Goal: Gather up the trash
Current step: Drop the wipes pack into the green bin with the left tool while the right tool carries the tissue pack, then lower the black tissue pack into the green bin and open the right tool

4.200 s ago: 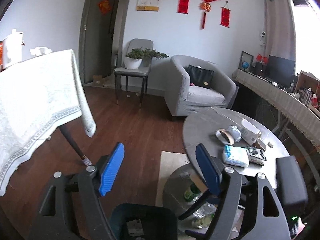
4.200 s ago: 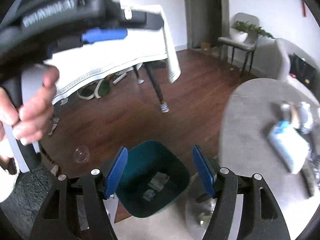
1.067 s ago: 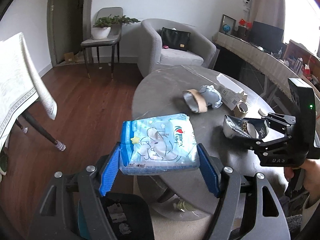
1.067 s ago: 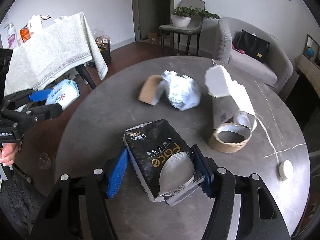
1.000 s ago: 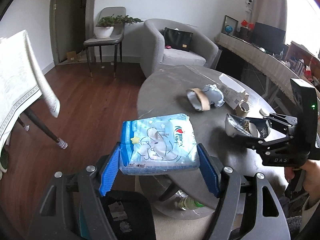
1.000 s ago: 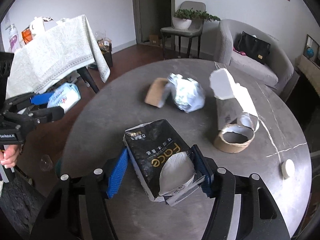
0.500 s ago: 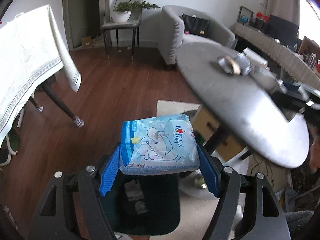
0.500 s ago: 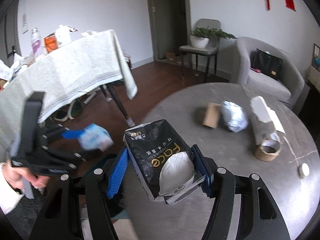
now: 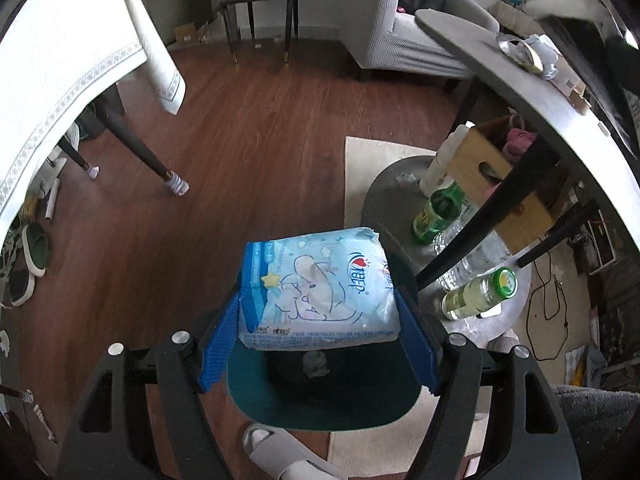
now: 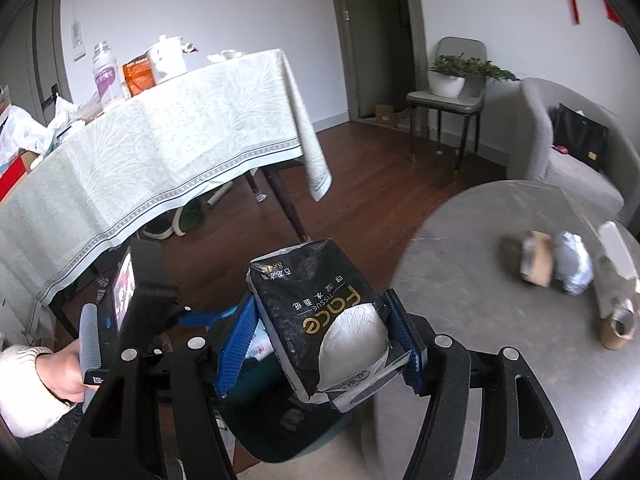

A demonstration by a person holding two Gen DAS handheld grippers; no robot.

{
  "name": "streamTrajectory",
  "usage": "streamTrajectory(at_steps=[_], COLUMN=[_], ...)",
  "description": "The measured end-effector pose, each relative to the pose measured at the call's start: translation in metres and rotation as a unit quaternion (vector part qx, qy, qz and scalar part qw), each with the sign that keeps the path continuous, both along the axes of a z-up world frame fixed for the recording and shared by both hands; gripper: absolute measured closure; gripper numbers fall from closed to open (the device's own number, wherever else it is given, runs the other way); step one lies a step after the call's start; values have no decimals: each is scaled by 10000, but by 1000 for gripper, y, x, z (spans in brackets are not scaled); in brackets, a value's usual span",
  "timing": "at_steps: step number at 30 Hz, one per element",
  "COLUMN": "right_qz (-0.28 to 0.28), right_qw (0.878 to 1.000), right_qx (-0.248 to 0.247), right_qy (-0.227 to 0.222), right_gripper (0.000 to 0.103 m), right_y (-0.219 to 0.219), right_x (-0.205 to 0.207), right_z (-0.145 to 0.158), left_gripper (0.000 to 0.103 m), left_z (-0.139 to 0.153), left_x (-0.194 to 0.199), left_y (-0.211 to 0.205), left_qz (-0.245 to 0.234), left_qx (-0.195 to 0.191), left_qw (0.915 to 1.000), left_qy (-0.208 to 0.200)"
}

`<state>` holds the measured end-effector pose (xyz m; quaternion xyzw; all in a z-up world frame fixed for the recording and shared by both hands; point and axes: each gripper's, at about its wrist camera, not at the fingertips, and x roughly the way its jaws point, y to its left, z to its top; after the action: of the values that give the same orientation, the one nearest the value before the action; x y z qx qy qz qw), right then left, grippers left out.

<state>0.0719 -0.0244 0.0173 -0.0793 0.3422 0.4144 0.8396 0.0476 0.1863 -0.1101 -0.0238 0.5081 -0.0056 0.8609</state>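
- Left gripper (image 9: pixel 320 344): jaws opening, blue wipes pack (image 9: pixel 318 290) between them, hanging directly above the teal bin (image 9: pixel 320 408).
- Right gripper (image 10: pixel 320 344): jaws clamped on one black tissue pack (image 10: pixel 320 320), bin at 6 o'clock.
- Risk: the wide wipes pack catches the rim and tips onto the floor.
- Count: two packs held; desk (image 10: pixel 460 280) carries about four more scraps.

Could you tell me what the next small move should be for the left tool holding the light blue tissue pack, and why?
Probably let its jaws finish opening. The left tool has the light blue plastic tissue pack directly above the dark green bin, and its jaws are already opening, so the pack should drop in.
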Motion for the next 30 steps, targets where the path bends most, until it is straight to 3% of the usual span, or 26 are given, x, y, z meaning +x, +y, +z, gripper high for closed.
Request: streamTrajectory(at_steps=[5,15,30], right_qz=[149,339,646], right_qw=[9998,9975,9868], right_qx=[-74,-509,-1221], right_qy=[87,365,840], right_gripper=[39,39,39], right_y=[23,65,121], right_x=[-1,-2,-10], right_z=[-10,-45,-106], left_gripper=[15,14,35], left_z=[-3,9,59], left_x=[-9,-21,-46], left_y=[10,41,91], left_qz=[-87,68,678], left_qx=[1,-16,-366], left_qw=[10000,9999,9916], left_qy=[17,-147,-1039])
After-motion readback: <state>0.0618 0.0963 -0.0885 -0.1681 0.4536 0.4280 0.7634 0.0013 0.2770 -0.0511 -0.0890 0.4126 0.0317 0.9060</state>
